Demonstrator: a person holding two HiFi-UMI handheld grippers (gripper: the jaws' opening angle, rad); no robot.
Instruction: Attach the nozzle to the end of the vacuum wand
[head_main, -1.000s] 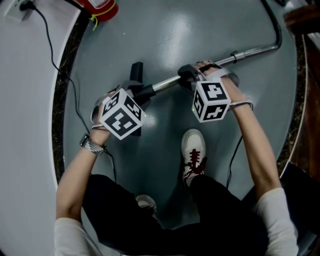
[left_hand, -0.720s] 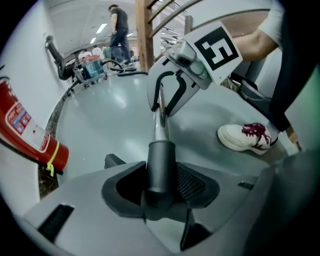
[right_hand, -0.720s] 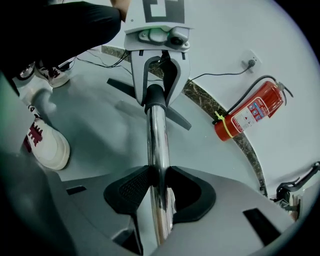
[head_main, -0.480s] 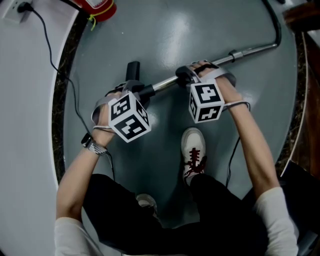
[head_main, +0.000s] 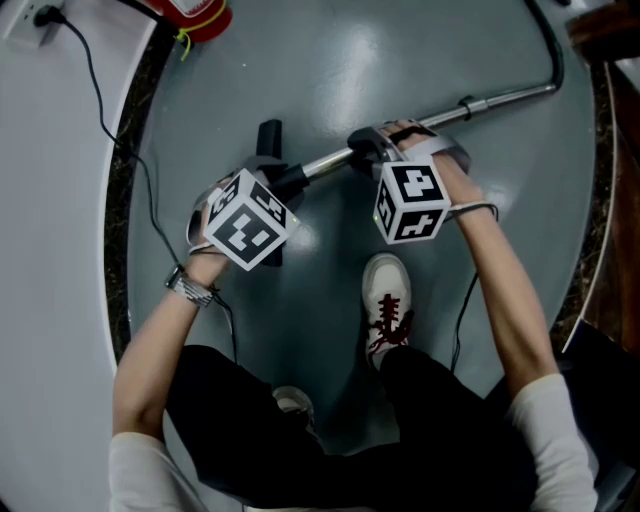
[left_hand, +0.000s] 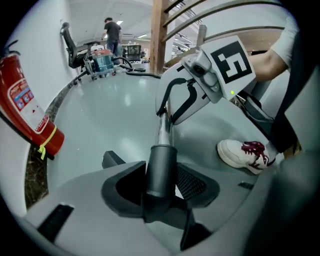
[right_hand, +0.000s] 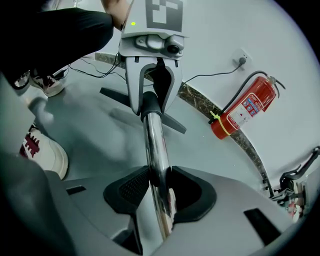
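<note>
While my left claw (left_hand: 161, 187) is clenched on the dark collar of the floor nozzle (head_main: 270, 138), my right claw (right_hand: 159, 192) is clenched on the chrome vacuum wand (right_hand: 152, 135), a little way up the tube from the nozzle. The wand's end enters the nozzle's collar and the two lie in one line, so I judge the joint to be made or nearly made. No view shows whether it is fully seated. What is left, as I judge it, is to confirm the seat and then release both claws.

Below the nozzle is a glossy grey floor (head_main: 400, 60). My white shoe (head_main: 386, 290) stands near the nozzle, on my side of it. On the nozzle's far side from the wand run a dark stone border and a white wall (head_main: 50, 220), with a red fire extinguisher (right_hand: 245, 112) and a black cable (head_main: 110, 130).
</note>
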